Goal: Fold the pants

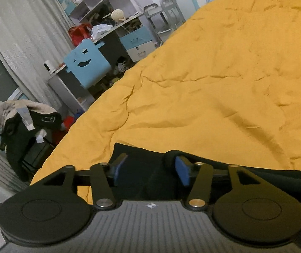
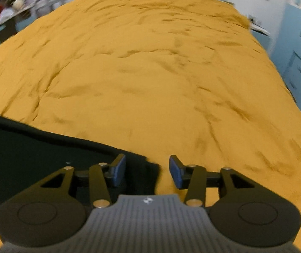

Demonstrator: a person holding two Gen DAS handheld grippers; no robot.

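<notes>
Dark pants (image 1: 255, 175) lie flat along the near edge of a yellow bedspread (image 1: 213, 73). My left gripper (image 1: 150, 162) hovers just over their left end, jaws wide apart. The cloth lies between the blue pads (image 1: 183, 168) without being pinched, and a small raised fold sits beside the right pad. In the right wrist view the pants (image 2: 34, 147) stretch away to the left and end under my right gripper (image 2: 147, 162). It is open too, its left finger over the dark cloth and its right finger over the bare bedspread (image 2: 150, 73).
Left of the bed stand a cluttered desk with shelves (image 1: 112, 27), a blue chair with a smiling face (image 1: 86, 63) and a pile of clothes (image 1: 23, 116) by the curtain. Blue cabinets (image 2: 298, 69) stand beyond the bed's right edge.
</notes>
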